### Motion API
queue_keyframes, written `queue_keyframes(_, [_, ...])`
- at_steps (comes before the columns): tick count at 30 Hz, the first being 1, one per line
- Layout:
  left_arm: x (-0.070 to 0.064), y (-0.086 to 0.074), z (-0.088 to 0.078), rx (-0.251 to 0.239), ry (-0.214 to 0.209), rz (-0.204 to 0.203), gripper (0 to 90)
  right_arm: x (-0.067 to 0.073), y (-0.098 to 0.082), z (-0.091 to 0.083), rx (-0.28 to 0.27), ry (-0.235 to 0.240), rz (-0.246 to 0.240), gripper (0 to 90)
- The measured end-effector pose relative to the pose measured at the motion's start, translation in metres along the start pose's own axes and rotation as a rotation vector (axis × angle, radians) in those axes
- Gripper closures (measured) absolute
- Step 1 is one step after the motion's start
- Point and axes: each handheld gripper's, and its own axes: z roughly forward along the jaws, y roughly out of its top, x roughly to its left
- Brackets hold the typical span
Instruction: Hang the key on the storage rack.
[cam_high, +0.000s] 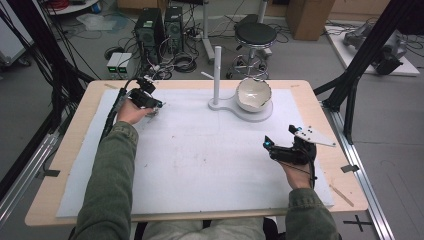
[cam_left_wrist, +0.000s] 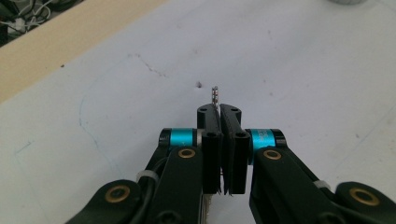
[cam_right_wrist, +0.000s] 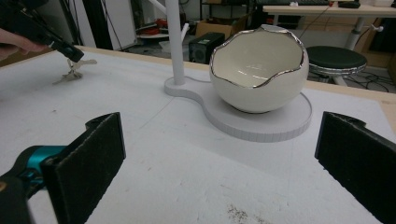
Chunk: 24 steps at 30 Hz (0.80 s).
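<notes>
Left hand-held gripper (cam_left_wrist: 219, 112) pinched on keys (cam_right_wrist: 71, 72), far-left on the surface (cam_high: 200, 165). Right hand-held gripper (cam_right_wrist: 219, 158) wide open, empty. Next, probably: carry keys to the eggshell bowl (cam_right_wrist: 258, 70).

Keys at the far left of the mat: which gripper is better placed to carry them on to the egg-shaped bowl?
Left. The left gripper is already shut on the keys, while the right gripper hangs open, nearer the bowl but holding nothing.
</notes>
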Motion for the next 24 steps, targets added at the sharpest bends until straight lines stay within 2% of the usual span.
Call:
queue_keyframes(4, [0.000, 0.002, -0.008, -0.025, -0.002, -0.006, 87.2, -0.001, 0.000, 0.000, -0.004, 0.001, 0.013, 0.6])
queue_keyframes(9, [-0.003, 0.005, -0.023, -0.048, 0.009, 0.010, 87.2, -0.002, 0.000, 0.000, -0.006, 0.003, 0.015, 0.5])
queue_keyframes(13, [-0.005, 0.008, -0.040, -0.091, 0.010, -0.004, 87.1, -0.002, 0.001, 0.001, -0.009, 0.006, 0.014, 0.6])
queue_keyframes(18, [-0.008, 0.010, -0.051, -0.120, 0.023, 0.001, 87.1, -0.004, 0.001, 0.001, -0.012, 0.008, 0.020, 0.6])
queue_keyframes(24, [-0.009, 0.013, -0.067, -0.175, 0.010, -0.018, 87.1, -0.003, 0.001, 0.001, -0.014, 0.013, 0.026, 0.5])
